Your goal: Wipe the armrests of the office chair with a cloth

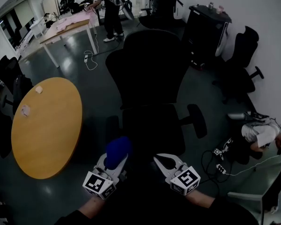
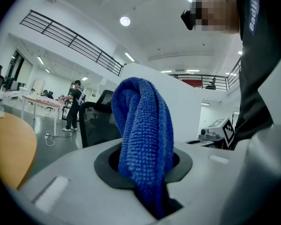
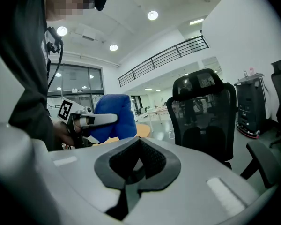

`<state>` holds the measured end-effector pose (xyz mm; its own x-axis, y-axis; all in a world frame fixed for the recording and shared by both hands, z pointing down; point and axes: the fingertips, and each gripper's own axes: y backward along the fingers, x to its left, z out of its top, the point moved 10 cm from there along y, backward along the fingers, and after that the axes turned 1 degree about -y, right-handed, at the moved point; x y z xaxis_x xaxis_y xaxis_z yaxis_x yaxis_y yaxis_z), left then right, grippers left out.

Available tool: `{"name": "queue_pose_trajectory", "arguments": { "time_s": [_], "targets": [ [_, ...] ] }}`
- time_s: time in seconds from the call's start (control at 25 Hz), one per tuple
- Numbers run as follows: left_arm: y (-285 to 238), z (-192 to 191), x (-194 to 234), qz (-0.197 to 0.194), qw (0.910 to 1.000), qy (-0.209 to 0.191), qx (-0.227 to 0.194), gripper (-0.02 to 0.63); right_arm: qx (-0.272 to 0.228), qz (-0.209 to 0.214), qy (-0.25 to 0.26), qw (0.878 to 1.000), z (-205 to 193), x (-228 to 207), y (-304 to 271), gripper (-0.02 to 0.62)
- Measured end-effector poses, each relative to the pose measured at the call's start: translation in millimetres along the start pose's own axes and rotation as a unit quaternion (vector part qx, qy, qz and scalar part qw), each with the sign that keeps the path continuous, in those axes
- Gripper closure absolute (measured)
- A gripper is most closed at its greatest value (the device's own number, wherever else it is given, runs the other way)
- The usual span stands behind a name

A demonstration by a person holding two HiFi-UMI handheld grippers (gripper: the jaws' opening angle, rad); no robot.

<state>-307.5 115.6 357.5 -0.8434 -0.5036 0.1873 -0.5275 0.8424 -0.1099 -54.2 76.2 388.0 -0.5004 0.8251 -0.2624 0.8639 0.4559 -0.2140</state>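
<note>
Blue cloth is held bunched in left gripper, near side of black office chair; its right armrest is untouched. Right gripper is clenched, empty. Round table is seen at left, cables at right on floor.

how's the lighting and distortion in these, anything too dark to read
Head view: dim, fisheye-curved edges, the black office chair nearly a silhouette. Left gripper view: the blue cloth is sharp and well lit. Right gripper view: ceiling lights bloom, corners vignetted black.
</note>
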Motion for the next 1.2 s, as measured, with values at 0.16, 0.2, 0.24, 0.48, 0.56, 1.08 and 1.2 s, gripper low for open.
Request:
{"name": "queue_pose_trajectory", "arguments": {
  "time_s": [0.16, 0.2, 0.24, 0.48, 0.56, 1.08, 1.2],
  "targets": [
    [6, 17, 67, 0.009, 0.9999, -0.005, -0.001, 0.497, 0.015, -0.013, -0.001, 1.0, 17, 8, -54, 0.592],
    [6, 21, 82, 0.01, 0.9999, -0.009, 0.0, 0.497, 0.016, -0.014, 0.001, 1.0, 20, 10, -66, 0.592],
    [7, 22, 98, 0.011, 0.9998, -0.014, 0.001, 0.497, 0.017, -0.013, 0.003, 1.0, 22, 12, -77, 0.592],
    [-4, 18, 175, 0.015, 0.9983, -0.056, 0.008, 0.497, 0.046, -0.007, 0.015, 0.999, 26, 22, -127, 0.592],
    [-11, 12, 190, 0.013, 0.9978, -0.062, 0.018, 0.497, 0.058, -0.004, 0.014, 0.998, 23, 23, -137, 0.592],
    [-68, -49, 254, 0.001, 0.983, -0.117, 0.141, 0.497, 0.178, 0.057, -0.006, 0.982, -26, 17, -197, 0.591],
    [-82, -64, 268, -0.004, 0.975, -0.137, 0.175, 0.497, 0.211, 0.077, 0.008, 0.974, -41, 16, -211, 0.591]
  ]
}}
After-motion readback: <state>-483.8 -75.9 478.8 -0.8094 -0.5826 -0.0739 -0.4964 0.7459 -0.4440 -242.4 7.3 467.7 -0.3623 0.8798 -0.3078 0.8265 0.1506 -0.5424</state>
